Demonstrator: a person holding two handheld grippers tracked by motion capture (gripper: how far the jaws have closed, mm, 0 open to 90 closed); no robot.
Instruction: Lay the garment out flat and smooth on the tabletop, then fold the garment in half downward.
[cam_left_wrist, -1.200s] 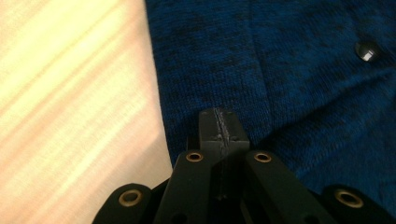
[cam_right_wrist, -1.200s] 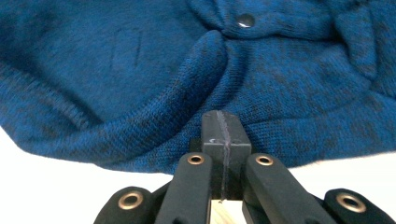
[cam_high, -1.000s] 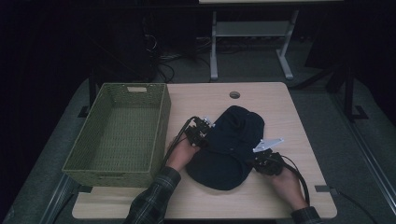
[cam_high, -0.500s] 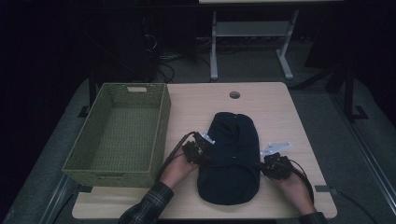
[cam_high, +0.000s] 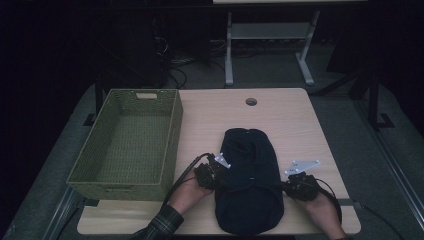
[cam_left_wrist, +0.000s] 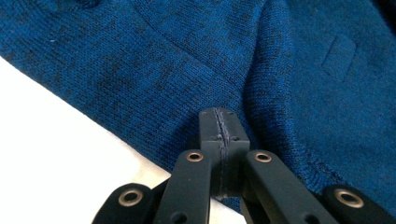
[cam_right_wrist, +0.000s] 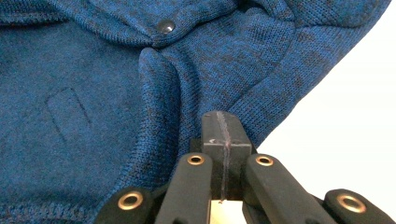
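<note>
Item: navy knit garment (cam_high: 249, 180), folded lengthwise, lying flat on our tabletop (cam_high: 280, 120) near the front edge, right of the green basket (cam_high: 127, 142). Our left hand-held gripper (cam_high: 219, 176) is clamped on its left edge, jaws fully together; our right hand-held gripper (cam_high: 286, 186) is likewise clamped on its right edge. One snap button (cam_right_wrist: 165, 26) shows on the knit.

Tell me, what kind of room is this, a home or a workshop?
Most likely a lab or workshop rather than a home. A plain light-wood table with a cable hole stands on grey carpet, another desk's metal frame and loose cables sit behind it, and a person folds a dark blue knit garment beside a green woven basket.
</note>
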